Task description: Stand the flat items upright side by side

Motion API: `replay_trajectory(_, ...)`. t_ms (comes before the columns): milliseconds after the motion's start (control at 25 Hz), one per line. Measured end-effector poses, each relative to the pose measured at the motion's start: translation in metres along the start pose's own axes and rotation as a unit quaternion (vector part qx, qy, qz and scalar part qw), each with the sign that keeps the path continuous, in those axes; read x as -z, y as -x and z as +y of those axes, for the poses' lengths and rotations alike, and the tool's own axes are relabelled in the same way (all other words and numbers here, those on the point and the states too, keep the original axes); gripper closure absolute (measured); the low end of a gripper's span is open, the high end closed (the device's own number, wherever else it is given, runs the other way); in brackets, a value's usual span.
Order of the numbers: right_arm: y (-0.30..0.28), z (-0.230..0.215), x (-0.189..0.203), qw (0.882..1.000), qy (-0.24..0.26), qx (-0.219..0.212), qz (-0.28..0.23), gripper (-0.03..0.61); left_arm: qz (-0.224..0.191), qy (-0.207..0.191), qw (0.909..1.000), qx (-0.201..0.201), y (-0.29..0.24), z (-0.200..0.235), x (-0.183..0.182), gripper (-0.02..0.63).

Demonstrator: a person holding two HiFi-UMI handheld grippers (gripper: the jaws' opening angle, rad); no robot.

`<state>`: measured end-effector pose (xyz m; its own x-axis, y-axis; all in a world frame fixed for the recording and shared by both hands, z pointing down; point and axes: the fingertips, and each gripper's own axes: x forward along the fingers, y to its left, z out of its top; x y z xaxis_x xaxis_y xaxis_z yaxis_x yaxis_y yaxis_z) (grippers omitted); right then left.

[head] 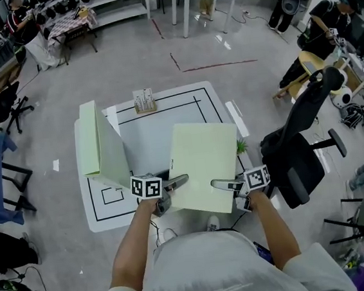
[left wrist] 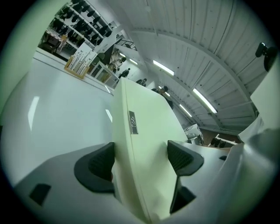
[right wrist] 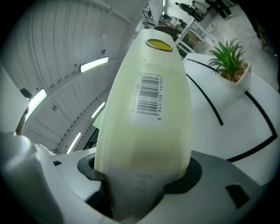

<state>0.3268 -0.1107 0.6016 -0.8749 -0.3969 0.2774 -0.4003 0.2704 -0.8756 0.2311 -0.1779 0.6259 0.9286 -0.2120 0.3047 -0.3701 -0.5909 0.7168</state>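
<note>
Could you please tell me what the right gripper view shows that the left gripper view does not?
Only the right gripper view: the plant, plus a barcode and a yellow ring on the spine of the folder.
Only the left gripper view: the rack at the far edge of the table, and a small label on the folder.
Both: the folder, gripped by the right claw in one and by the left claw in the other, the table and ceiling lights.
</note>
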Motion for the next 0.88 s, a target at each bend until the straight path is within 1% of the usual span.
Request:
replay_trajectory(80, 0.007, 0.012, -0.013, 0.999, 0.020, -0.017, -0.028, 0.218, -0.031, -0.027, 0.9990, 0.016, 0.001, -0.012, -0.017, 0.236)
replay_trajectory(120, 0.014, 0.018, -0.020, 0.998, 0.040, -0.024, -0.045, 0.223, -0.043, -0.045, 0.9977, 0.025, 0.000, -0.021, -0.027, 0.236)
replay_trajectory(200, 0.032, 0.030, -0.038, 0.992, 0.094, -0.026, -0.075, 0.235, -0.050, -0.085, 0.9945, 0.034, -0.005, -0.039, -0.045, 0.236)
replay_trajectory(280, 0.047, 0.042, -0.055, 0.986, 0.132, -0.022, -0.101, 0.244, -0.049, -0.123, 0.9907, 0.032, -0.012, -0.055, -0.063, 0.238)
replay_trajectory(400, 0.063, 0.053, -0.075, 0.978, 0.161, -0.014, -0.130, 0.247, -0.062, -0.170, 0.9833, 0.014, -0.019, -0.074, -0.090, 0.239)
replay_trajectory(480, 0.073, 0.061, -0.087, 0.972, 0.178, -0.009, -0.150, 0.250, -0.079, -0.195, 0.9776, -0.011, -0.019, -0.083, -0.108, 0.239)
replay_trajectory(560, 0.085, 0.069, -0.101, 0.965, 0.197, 0.002, -0.175, 0.252, -0.096, -0.210, 0.9717, -0.048, -0.015, -0.087, -0.126, 0.239)
replay_trajectory(640, 0.097, 0.075, -0.119, 0.954, 0.221, 0.023, -0.200, 0.250, -0.116, -0.218, 0.9660, -0.076, -0.006, -0.095, -0.145, 0.267)
replay_trajectory(720, 0.109, 0.081, -0.136, 0.942, 0.246, 0.050, -0.221, 0.251, -0.144, -0.226, 0.9586, -0.096, 0.007, -0.106, -0.164, 0.293)
replay_trajectory(800, 0.120, 0.087, -0.151, 0.930, 0.267, 0.076, -0.241, 0.251, -0.167, -0.238, 0.9483, -0.126, 0.022, -0.113, -0.180, 0.300)
replay_trajectory(880, 0.128, 0.097, -0.165, 0.918, 0.287, 0.097, -0.258, 0.252, -0.182, -0.258, 0.9344, -0.164, 0.039, -0.119, -0.192, 0.301)
